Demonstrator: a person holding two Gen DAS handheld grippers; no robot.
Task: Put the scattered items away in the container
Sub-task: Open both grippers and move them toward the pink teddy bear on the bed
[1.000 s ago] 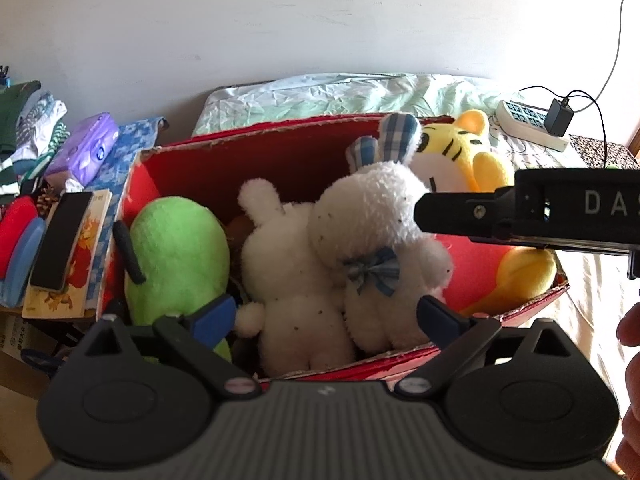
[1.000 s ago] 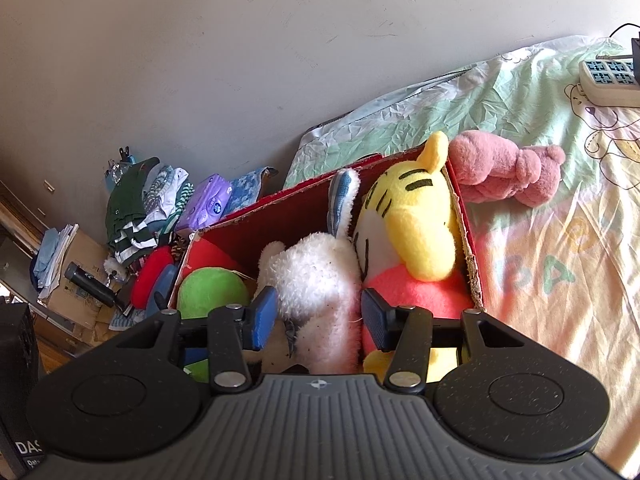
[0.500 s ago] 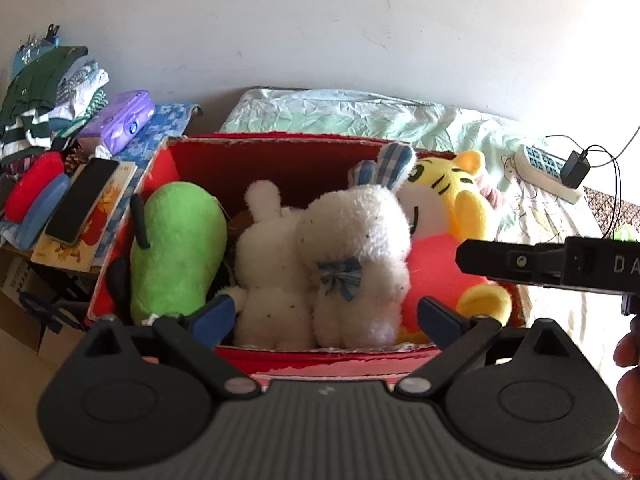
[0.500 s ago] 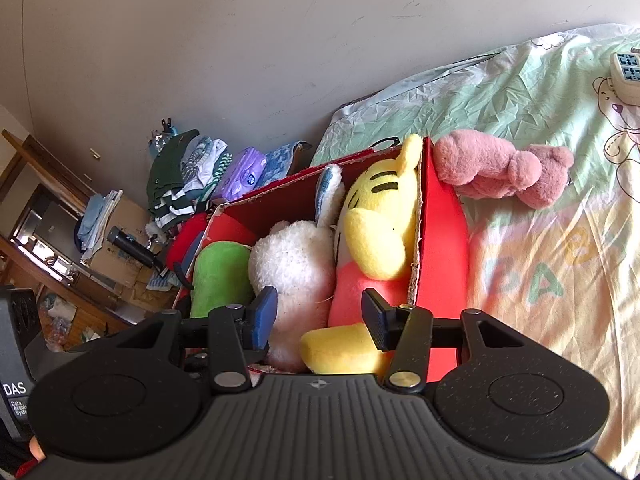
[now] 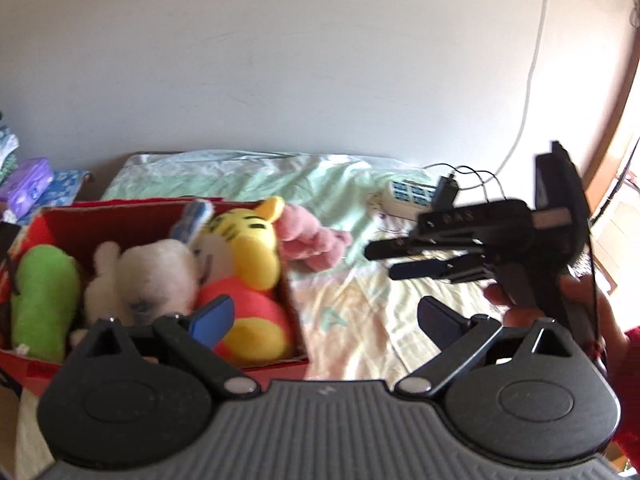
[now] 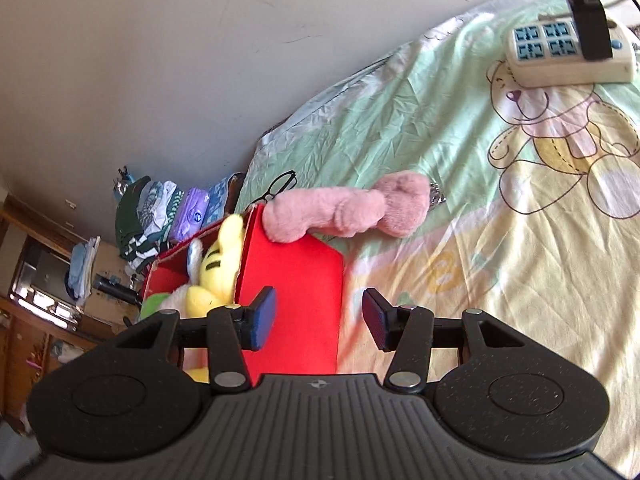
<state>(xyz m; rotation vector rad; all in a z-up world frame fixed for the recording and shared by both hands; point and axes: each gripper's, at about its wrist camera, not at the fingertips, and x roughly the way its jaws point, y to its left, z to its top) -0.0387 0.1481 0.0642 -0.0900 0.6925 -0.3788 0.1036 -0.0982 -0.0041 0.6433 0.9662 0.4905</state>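
Red box (image 5: pixel 298 330): stood on the bedsheet (image 5: pixel 360 320), packed with a green plush (image 5: pixel 44 308), a white rabbit plush (image 5: pixel 156 284) and a yellow tiger plush (image 5: pixel 248 256).

Pink plush (image 6: pixel 352 208): lay on the sheet outside the box, just beyond its far right corner; whether it touched the cardboard could not be told.

Your left gripper (image 5: pixel 324 316): jaws spread wide, nothing between them, hanging over the box's right end and the sheet.

Your right gripper (image 6: pixel 318 322): jaws parted, empty, set near the box's red outer end wall.

Left wrist view only: the box's full interior; your right gripper (image 5: pixel 380 260) seen from the side above the sheet, right of the pink plush (image 5: pixel 312 240); your hand (image 5: pixel 540 312) on its handle, with a red sleeve (image 5: pixel 628 360).

Right wrist view only: black-framed glasses (image 6: pixel 280 186) on the sheet behind the box; the bear print on the sheet; the box's plain outer wall (image 6: pixel 296 292).

Both views: a white power strip (image 6: pixel 568 54) with a black plug (image 6: pixel 588 28), well apart from the toys.
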